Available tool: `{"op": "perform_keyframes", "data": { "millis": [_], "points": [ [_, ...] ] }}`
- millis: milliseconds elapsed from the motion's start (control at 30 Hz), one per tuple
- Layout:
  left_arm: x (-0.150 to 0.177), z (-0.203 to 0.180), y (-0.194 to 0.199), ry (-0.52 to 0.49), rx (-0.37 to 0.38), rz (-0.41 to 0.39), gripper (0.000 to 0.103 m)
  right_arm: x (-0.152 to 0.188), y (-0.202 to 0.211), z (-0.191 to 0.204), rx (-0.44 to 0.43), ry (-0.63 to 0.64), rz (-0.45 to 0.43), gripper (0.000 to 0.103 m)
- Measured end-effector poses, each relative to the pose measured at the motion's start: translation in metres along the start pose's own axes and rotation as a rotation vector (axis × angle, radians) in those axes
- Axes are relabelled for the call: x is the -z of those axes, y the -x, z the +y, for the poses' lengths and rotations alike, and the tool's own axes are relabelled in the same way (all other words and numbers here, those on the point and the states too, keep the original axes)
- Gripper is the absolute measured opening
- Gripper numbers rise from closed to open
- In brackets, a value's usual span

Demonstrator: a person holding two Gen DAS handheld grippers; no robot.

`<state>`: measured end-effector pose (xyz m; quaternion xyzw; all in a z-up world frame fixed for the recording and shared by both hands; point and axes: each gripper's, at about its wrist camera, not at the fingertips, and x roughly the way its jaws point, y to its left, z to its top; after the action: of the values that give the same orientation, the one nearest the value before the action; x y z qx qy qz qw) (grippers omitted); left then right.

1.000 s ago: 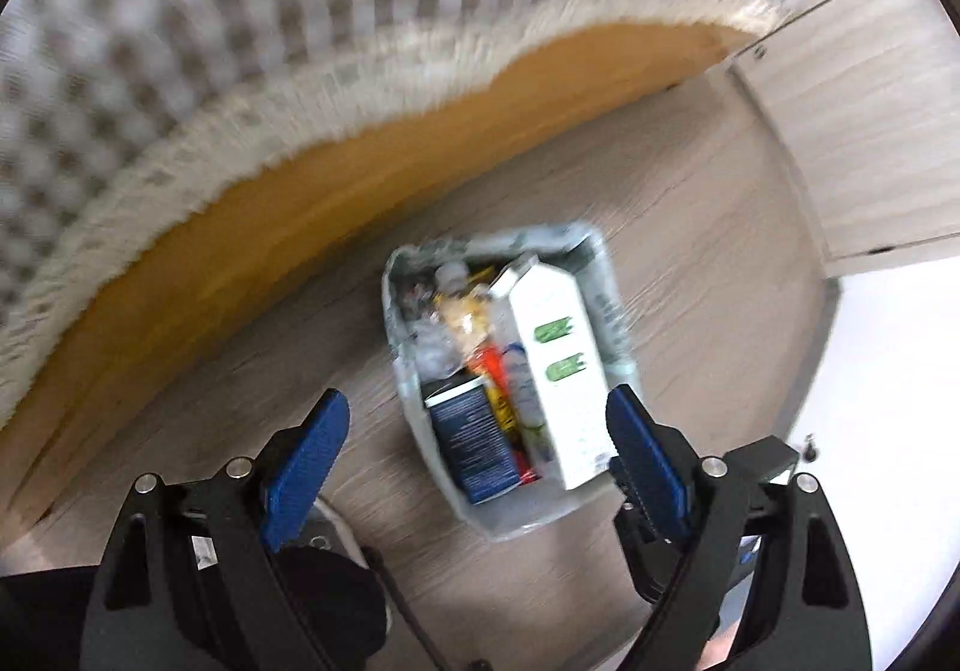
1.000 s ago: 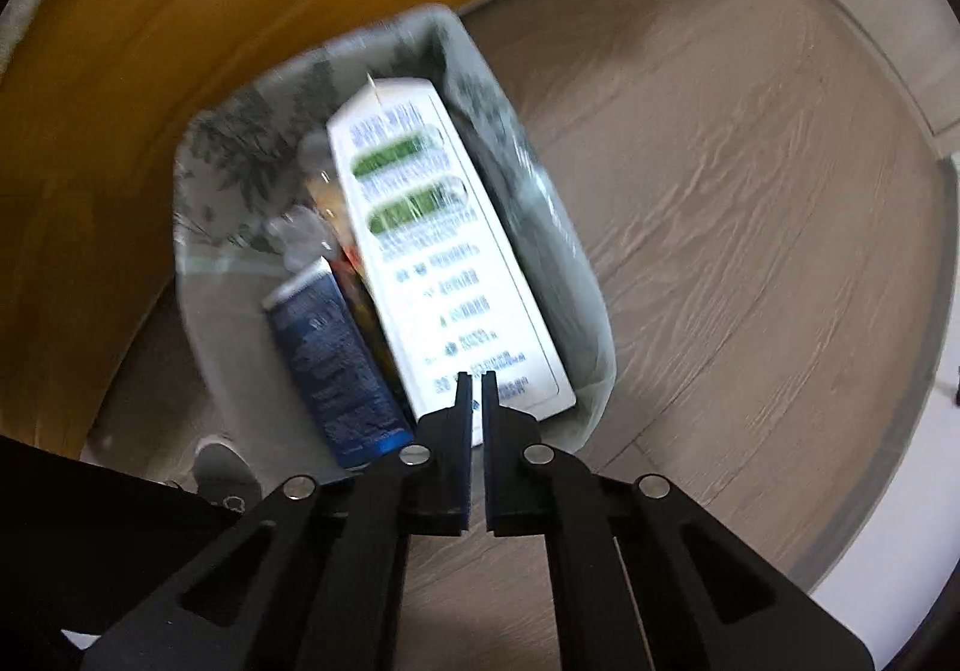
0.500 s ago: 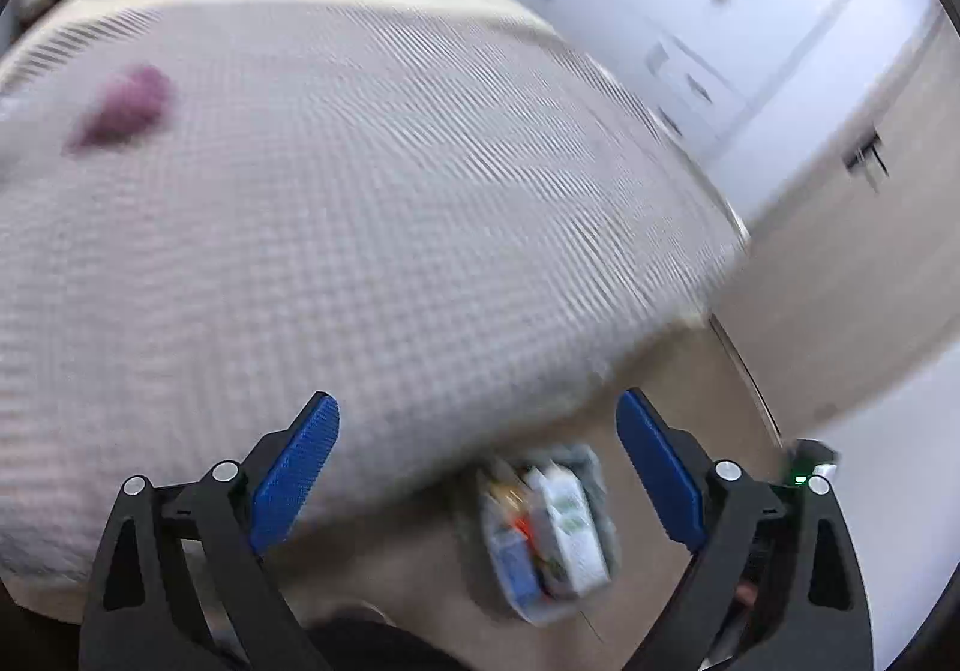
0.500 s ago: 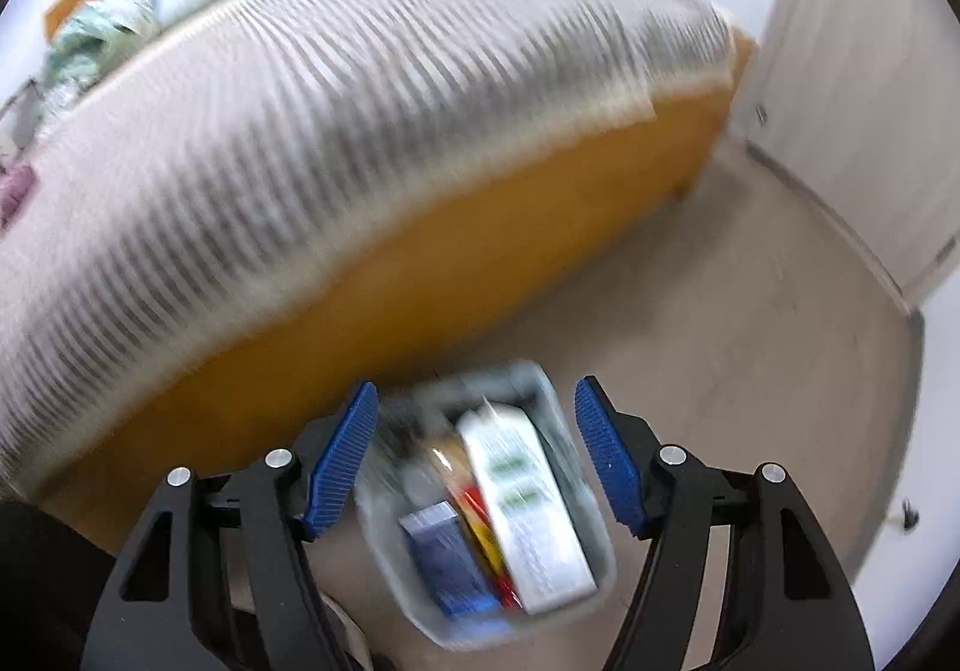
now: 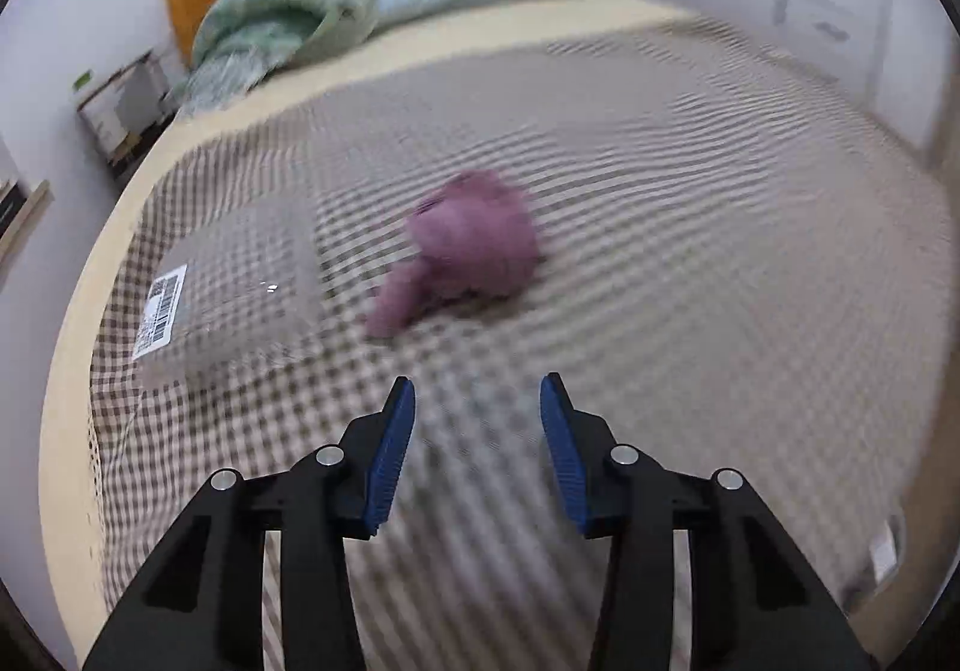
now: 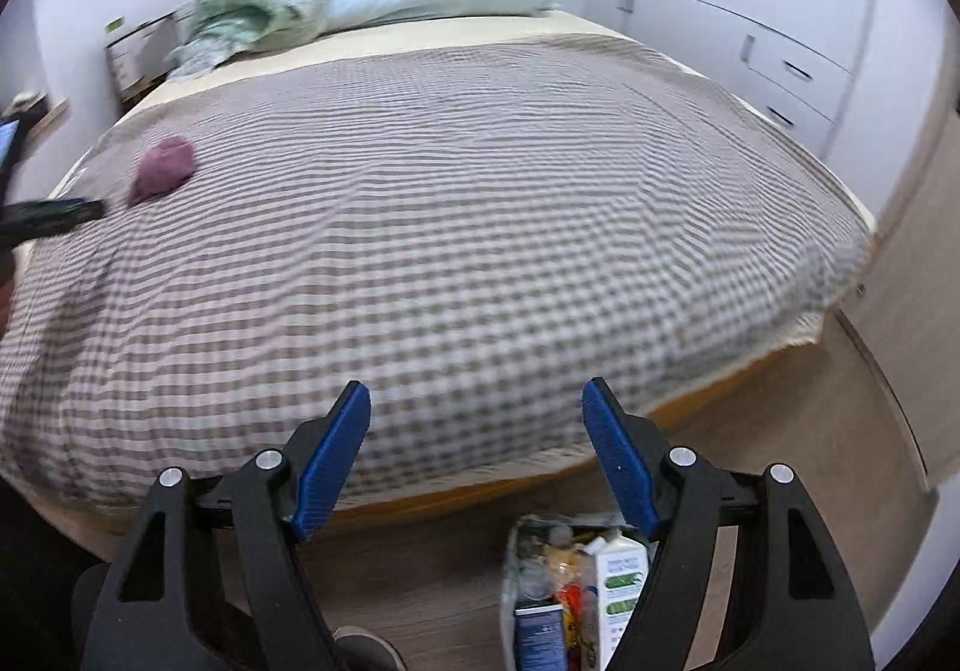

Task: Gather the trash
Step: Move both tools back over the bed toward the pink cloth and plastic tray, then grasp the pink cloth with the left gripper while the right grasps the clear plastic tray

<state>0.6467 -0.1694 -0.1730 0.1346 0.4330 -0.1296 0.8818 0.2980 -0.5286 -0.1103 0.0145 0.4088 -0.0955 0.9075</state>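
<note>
1. Both cameras have swung up from the bin (image 6: 576, 587) on the floor to the bed (image 6: 456, 203); the right gripper (image 6: 477, 455), pinched shut a second ago, now gapes.
2. Left gripper (image 5: 477, 455) is about half open and closing, nothing between its blue pads (image 5: 393, 455). The right one is opening, wide and empty.
3. Trash left on the bedspread: a purple wad (image 5: 474, 245) ahead of the left gripper, and a clear bag (image 5: 234, 287) with a barcode label just to its left.
4. My advice: spread the left jaws again, drop over the wad's bulk, pinch without snagging bedspread.
5. Count: one wad, one bag, one bin, already holding a white carton (image 6: 621, 581) and a blue box (image 6: 537, 635); two grippers.
</note>
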Motion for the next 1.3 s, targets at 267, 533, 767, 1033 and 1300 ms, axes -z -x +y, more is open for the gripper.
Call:
{"op": "perform_keyframes", "data": {
  "millis": [267, 533, 767, 1033, 1300],
  "points": [
    [-0.032, 0.036, -0.070, 0.010, 0.017, 0.070, 0.054, -0.014, -0.005, 0.021, -0.034, 0.074, 0.003, 0.070],
    [-0.039, 0.040, -0.071, 0.047, 0.202, 0.043, 0.002, -0.028, -0.022, 0.047, -0.062, 0.077, 0.025, 0.070],
    [-0.023, 0.057, 0.023, 0.340, 0.221, -0.093, 0.001, -0.057, -0.036, 0.085, -0.128, 0.084, 0.015, 0.070],
    [0.020, 0.206, 0.148, 0.769, 0.017, -0.421, 0.001, -0.113, -0.062, 0.152, -0.340, -0.013, 0.016, 0.071],
    [0.122, 0.316, 0.098, 1.184, 0.019, -0.306, 0.001, -0.189, -0.134, 0.271, -0.699, -0.127, 0.176, 0.083]
  ]
}}
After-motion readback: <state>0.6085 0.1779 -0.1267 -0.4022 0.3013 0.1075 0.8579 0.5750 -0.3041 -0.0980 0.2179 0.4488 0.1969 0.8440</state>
